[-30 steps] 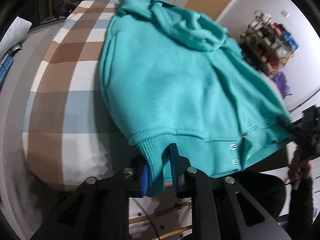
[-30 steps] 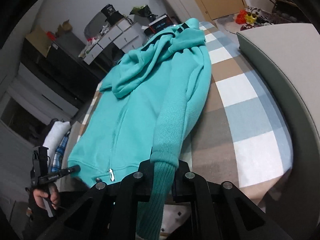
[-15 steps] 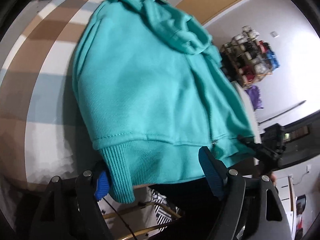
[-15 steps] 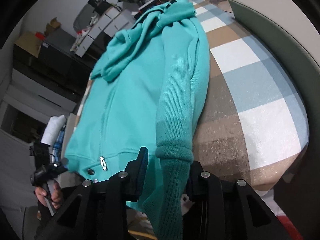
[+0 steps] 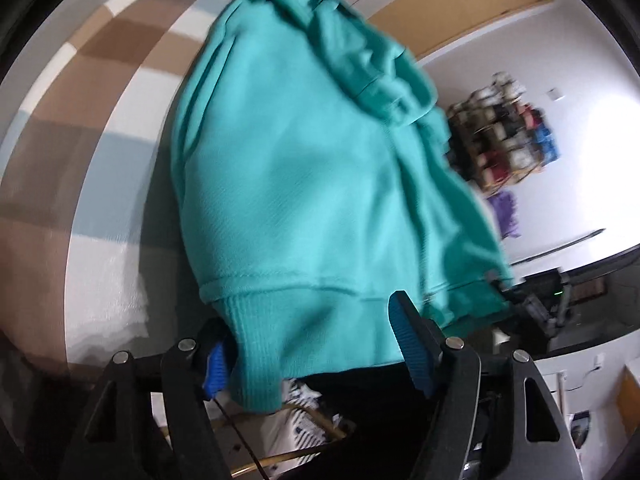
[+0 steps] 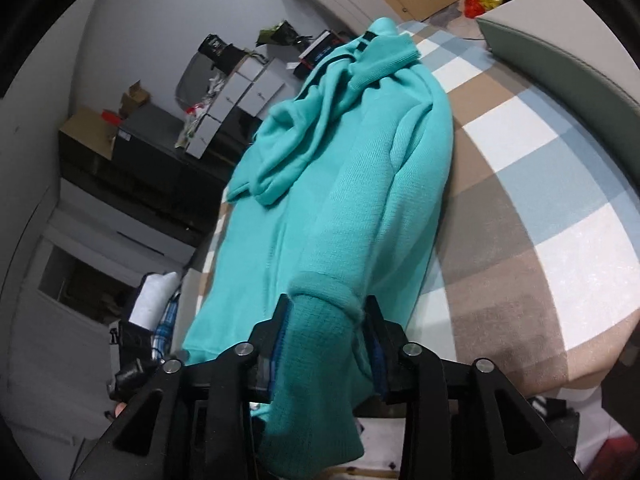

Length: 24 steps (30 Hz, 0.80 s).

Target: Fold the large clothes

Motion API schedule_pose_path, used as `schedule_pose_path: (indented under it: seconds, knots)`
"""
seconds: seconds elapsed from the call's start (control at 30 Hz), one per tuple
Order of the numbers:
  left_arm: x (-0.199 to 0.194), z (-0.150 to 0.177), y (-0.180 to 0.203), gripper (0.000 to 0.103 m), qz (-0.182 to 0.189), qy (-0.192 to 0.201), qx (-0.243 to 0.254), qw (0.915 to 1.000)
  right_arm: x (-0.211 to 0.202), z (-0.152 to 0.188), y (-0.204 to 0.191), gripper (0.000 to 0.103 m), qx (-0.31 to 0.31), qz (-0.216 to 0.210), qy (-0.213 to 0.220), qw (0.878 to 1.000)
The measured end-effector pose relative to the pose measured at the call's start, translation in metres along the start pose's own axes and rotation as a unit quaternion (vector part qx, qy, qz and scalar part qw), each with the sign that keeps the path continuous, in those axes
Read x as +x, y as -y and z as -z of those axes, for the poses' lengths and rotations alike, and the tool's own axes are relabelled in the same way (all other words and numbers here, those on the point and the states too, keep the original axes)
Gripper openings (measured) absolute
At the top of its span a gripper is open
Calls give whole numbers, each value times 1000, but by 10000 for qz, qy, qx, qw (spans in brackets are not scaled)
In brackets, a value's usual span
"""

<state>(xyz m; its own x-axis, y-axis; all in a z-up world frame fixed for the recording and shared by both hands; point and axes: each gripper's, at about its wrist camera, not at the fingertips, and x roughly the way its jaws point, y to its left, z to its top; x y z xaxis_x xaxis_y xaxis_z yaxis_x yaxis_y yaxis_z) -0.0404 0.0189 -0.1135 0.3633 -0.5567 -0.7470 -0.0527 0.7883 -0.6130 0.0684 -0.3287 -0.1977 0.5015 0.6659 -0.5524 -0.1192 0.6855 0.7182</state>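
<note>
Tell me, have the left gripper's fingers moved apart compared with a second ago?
Yes. The left gripper has just been opening: its fingers now stand wide apart, with the teal hoodie's hem hanging loose between them, no longer pinched.

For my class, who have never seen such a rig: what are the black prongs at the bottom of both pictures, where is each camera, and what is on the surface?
There is no robot here. A person holds a two-fingered gripper in each hand, with a wide-angle camera on each looking along its fingers.

One picture comes from the left gripper, the other from the right gripper.

A turquoise hoodie lies on a checked cover.

Both grippers have just been opening. The hoodie's ribbed hem hangs loose between the left fingers. A ribbed cuff sits between the right fingers, which no longer clamp it.
</note>
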Motion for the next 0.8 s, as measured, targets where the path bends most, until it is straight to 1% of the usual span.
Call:
schedule_pose_path:
  seconds: [0.03, 0.07, 0.17, 0.2, 0.23, 0.27, 0.3, 0.33, 0.37, 0.4, 0.43, 0.47, 0.5, 0.57, 0.63, 0.7, 0.8]
  knots:
    - [6, 1, 2, 66, -151, -107, 58, 9998, 0, 0, 2, 44, 23, 56, 3, 10000]
    - [8, 2, 5, 67, -225, -109, 159, 9996, 0, 0, 5, 46, 76, 145, -29, 9999]
    - [7, 6, 15, 66, -447, -91, 438, 9980, -1, 1, 15, 46, 228, 256, -154, 9993]
    - [7, 6, 17, 64, -531, -82, 500, 9973, -3, 0, 17, 46, 241, 320, -161, 9991]
    - [7, 7, 17, 59, -625, -83, 549, 9965, -4, 0, 18, 46, 226, 486, -171, 9984]
    - [7, 7, 17, 46, -787, -73, 575, 9952, -5, 0, 18, 46, 159, 753, -211, 9968]
    - [8, 7, 18, 34, -972, -76, 591, 9935, -7, 0, 17, 45, 36, 873, -236, 9959]
    - [7, 6, 17, 31, -1070, -102, 550, 9927, -9, 1, 17, 34, -26, 917, -269, 9954]
    - [7, 5, 13, 23, -1022, -153, 479, 9935, -10, 1, 17, 16, -110, 1035, -338, 9940]
    - [8, 4, 10, 13, -930, -245, 406, 9945, -10, 1, 16, 9, -211, 1092, -405, 9930]
    - [8, 3, 7, 13, -814, -343, 270, 9957, -10, 1, 15, 9, -286, 1177, -422, 9917]
    - [8, 2, 5, 8, -798, -339, 246, 9959, -11, 2, 13, 8, -385, 1260, -439, 9903]
    - [6, 3, 7, 6, -741, -304, 249, 9965, -12, 3, 12, 8, -506, 1312, -436, 9891]
    - [3, 5, 10, 5, -822, -242, 327, 9958, -14, 6, 7, 7, -679, 1451, -419, 9862]
    - [2, 9, 13, 5, -916, -230, 415, 9947, -13, 9, 6, 7, -720, 1474, -451, 9854]
    - [3, 12, 14, 5, -923, -277, 432, 9944, -15, 13, 4, 7, -815, 1532, -483, 9836]
    - [2, 19, 19, 5, -988, -354, 582, 9928, -23, 20, 3, 7, -940, 1514, -530, 9826]
